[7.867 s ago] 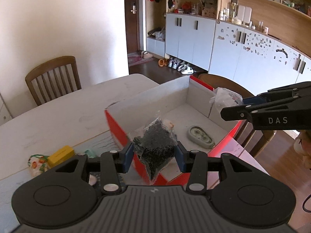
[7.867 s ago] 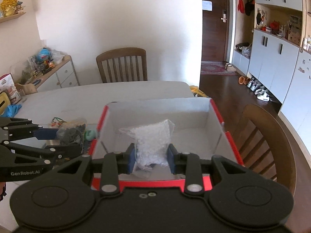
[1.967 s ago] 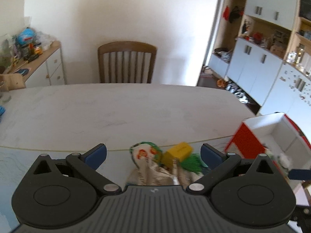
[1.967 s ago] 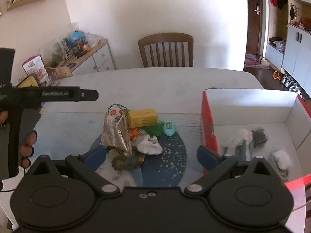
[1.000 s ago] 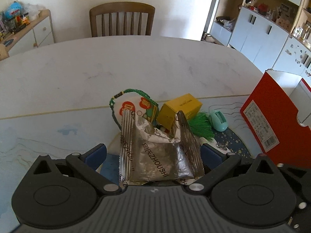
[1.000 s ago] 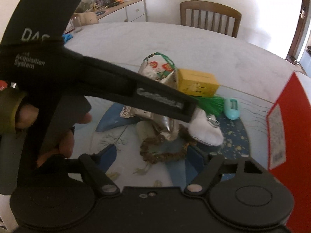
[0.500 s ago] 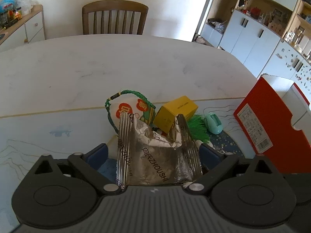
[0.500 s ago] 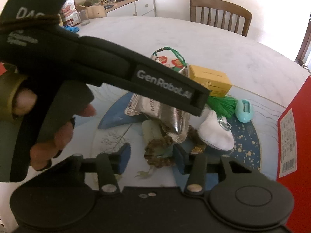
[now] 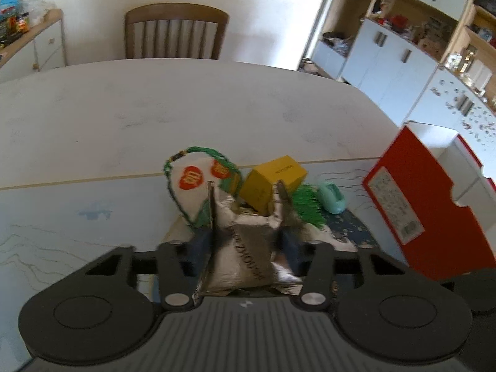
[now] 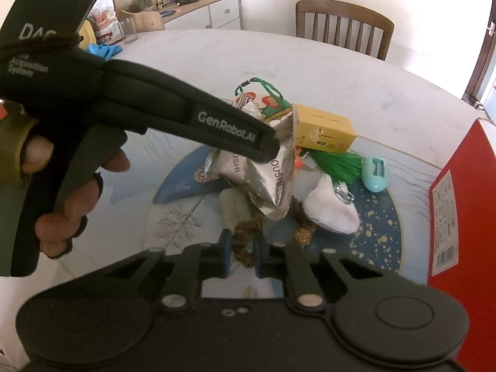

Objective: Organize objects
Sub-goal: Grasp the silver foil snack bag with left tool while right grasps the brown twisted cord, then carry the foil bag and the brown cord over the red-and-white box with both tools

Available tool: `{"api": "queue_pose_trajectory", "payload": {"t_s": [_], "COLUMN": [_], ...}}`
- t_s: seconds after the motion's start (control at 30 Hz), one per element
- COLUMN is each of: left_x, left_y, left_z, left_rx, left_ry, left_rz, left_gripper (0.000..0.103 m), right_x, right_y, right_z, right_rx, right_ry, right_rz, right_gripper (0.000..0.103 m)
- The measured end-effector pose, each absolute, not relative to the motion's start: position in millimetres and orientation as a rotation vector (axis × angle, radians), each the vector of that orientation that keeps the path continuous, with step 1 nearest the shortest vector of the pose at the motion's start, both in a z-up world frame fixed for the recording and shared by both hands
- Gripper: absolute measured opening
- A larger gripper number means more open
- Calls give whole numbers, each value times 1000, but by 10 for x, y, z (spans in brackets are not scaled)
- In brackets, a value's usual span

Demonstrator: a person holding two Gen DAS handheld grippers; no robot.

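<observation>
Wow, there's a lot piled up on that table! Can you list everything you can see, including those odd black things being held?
Silver foil packet: one, silver, middle of the pile, clamped by the left tool.
Braided rope ring: one, brown, near edge of the pile, clamped by the right tool.
Pouch: one, white with orange prints and green cord, behind the packet.
Small box: one, yellow, right of the pouch.
Tassel: one, green, below the box.
Egg-shaped case: one, teal, right of the tassel.
Plush piece: one, white, with metal clip.
Big box: one, red outside, table's right end.
Chair: one, brown wood, behind the table.
Left tool: black, shut.
Right tool: black, shut.
</observation>
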State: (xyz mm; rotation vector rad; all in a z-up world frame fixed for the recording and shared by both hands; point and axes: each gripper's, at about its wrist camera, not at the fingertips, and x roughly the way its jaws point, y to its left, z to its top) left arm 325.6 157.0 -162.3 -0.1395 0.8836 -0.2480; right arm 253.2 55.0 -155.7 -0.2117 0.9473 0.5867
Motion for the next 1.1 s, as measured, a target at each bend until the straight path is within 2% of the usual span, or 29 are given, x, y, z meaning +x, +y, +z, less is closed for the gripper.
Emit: {"api": "queue_pose_trajectory", "payload": {"t_s": [0.3, 0.7, 1.1], "left_x": [3202, 2988, 2615], "left_y": [1532, 1576, 1430], "left_z": [-1578, -1417, -1076], "left_rx": [-103, -112, -91], "left_ry": [875, 886, 906], "left_rz": [-238, -223, -263], "left_gripper": [38, 38, 38], "right_x": [2411, 2228, 2033], "right_y": [344, -132, -550], "right_z": [-1394, -1010, -564], "right_rx": [-151, 54, 117], "right_ry": [927, 904, 833], "right_rz": [552, 528, 475], "right_gripper": [5, 5, 5]}}
